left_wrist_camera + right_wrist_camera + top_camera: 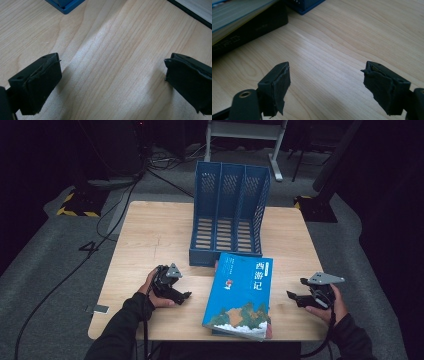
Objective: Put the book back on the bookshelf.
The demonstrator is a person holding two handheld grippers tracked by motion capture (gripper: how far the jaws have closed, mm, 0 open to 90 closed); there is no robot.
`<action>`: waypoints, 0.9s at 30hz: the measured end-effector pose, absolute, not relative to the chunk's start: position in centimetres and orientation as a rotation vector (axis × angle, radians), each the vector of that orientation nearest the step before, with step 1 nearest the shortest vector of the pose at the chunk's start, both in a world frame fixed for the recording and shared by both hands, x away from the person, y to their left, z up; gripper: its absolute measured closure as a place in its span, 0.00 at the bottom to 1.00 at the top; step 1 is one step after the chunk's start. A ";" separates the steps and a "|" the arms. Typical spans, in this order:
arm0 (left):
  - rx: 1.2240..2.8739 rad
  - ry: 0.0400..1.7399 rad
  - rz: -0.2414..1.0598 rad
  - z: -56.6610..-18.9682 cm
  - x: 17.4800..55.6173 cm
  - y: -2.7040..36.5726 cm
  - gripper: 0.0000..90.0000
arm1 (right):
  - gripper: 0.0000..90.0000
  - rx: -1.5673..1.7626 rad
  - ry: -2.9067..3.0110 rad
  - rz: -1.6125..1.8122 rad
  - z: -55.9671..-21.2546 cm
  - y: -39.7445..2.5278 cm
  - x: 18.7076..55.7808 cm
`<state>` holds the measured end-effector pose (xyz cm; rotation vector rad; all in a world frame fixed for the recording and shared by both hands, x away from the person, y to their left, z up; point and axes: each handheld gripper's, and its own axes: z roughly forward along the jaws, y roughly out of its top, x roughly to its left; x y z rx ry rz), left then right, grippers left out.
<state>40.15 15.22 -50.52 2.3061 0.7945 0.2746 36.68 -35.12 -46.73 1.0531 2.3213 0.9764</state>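
A blue book (pixel 241 291) with a landscape cover lies flat near the table's front edge, on top of a dark book whose side shows in the right gripper view (pixel 249 27). Behind it stands a blue three-slot file rack (pixel 229 215), empty. My left gripper (pixel 182 296) rests on the wood left of the book, open, with bare table between its pads (pixel 37 85). My right gripper (pixel 292 296) sits right of the book, open too, nothing between its pads (pixel 279 85). The rack's corner (pixel 66 6) and the book's edge (pixel 197 10) appear at the top of the left gripper view.
The wooden table (pixel 155 235) has bare room on its left half and right edge. A small grey object (pixel 101 309) lies at the front left corner. Cables (pixel 105 220) trail over the grey floor, and a white frame (pixel 245 135) stands behind.
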 end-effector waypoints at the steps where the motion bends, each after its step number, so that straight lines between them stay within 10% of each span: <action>1: 2.306 0.795 0.275 -50.5 40.1 15.2 0.00 | 0.24 1.047 2.324 0.978 -46.7 -35.0 36.6; 27: 2.319 0.786 0.260 -49.7 39.5 14.1 0.21 | 0.27 0.851 2.412 1.088 -42.1 -31.0 34.1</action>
